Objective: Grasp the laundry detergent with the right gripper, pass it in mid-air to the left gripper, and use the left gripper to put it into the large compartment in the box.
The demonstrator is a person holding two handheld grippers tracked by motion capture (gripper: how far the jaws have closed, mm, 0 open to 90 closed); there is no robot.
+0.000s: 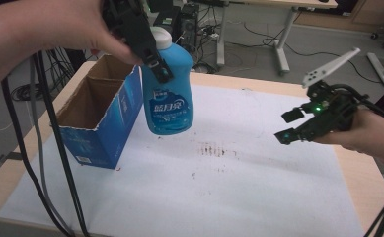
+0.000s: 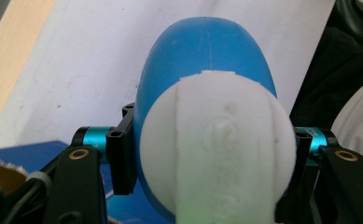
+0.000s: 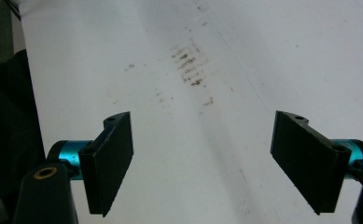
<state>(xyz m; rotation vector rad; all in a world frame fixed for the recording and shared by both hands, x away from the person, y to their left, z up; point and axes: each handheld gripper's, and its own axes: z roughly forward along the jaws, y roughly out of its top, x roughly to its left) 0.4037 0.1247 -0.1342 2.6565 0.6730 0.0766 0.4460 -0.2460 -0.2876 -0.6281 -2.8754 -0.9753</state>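
The blue bottle (image 1: 168,96) is pinched just under its white cap (image 1: 161,37) by the left hand-held gripper (image 1: 156,61) and hung above the paper-covered bench (image 1: 258,197), just beside an open blue box (image 1: 100,126). The right hand-held gripper (image 1: 287,126) is held spread and empty, well apart.

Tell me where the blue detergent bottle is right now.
In the high view the blue detergent bottle hangs upright above the white sheet, left of centre, gripped near its white cap by the left gripper, just right of the open blue box.
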